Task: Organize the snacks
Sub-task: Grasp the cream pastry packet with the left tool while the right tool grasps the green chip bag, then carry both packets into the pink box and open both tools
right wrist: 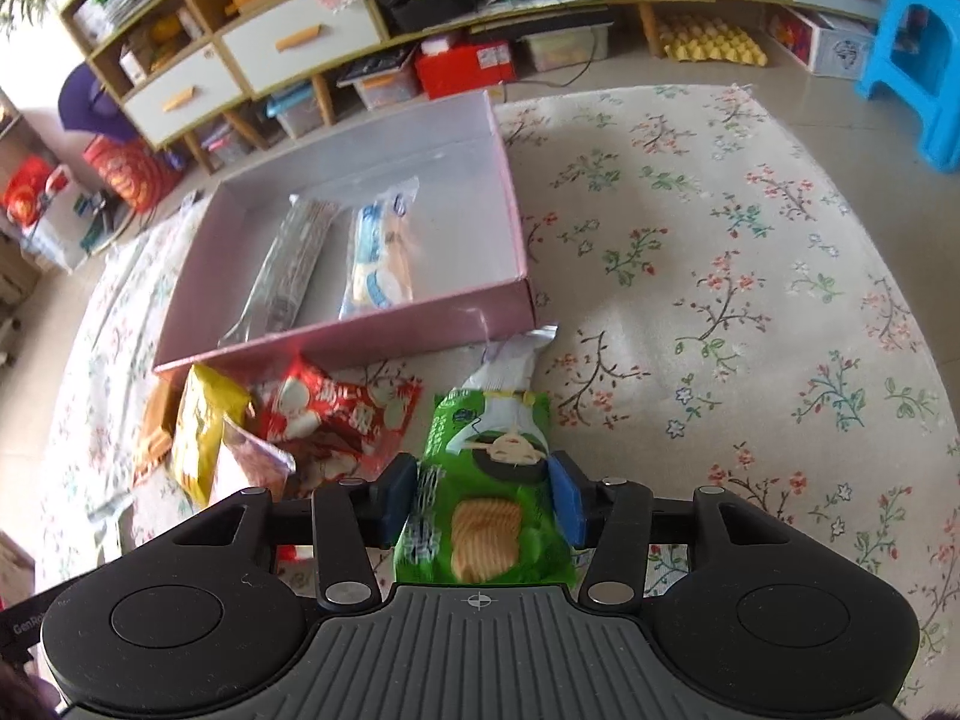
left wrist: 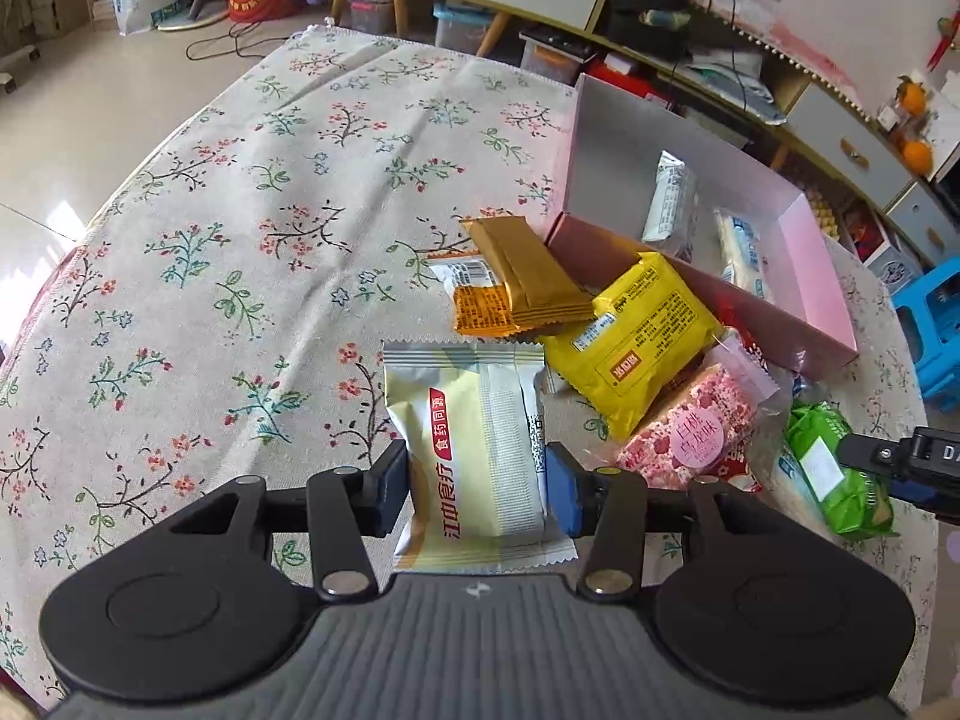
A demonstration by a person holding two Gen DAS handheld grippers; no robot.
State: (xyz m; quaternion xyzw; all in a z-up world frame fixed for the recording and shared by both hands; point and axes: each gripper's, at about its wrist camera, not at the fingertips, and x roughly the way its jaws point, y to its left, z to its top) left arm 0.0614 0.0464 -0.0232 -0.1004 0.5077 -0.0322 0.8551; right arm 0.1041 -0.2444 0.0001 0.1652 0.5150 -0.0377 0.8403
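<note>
My left gripper (left wrist: 477,489) is shut on a cream and white snack packet (left wrist: 474,450) with a red label, held just above the floral cloth. My right gripper (right wrist: 483,501) is shut on a green biscuit packet (right wrist: 492,492); that green packet (left wrist: 831,468) also shows at the right of the left wrist view. A pink open box (right wrist: 432,324) lies ahead, with two pale wrapped snacks (right wrist: 378,258) inside. Loose beside the box lie a yellow packet (left wrist: 642,336), a brown-gold bar (left wrist: 528,276), a pink flowered packet (left wrist: 690,426) and a red and white packet (right wrist: 336,414).
A round table under a floral cloth (left wrist: 240,210) carries everything. Behind it stand low cabinets with white drawers (right wrist: 288,42) and storage bins on the floor. A blue plastic stool (right wrist: 912,54) stands at the right.
</note>
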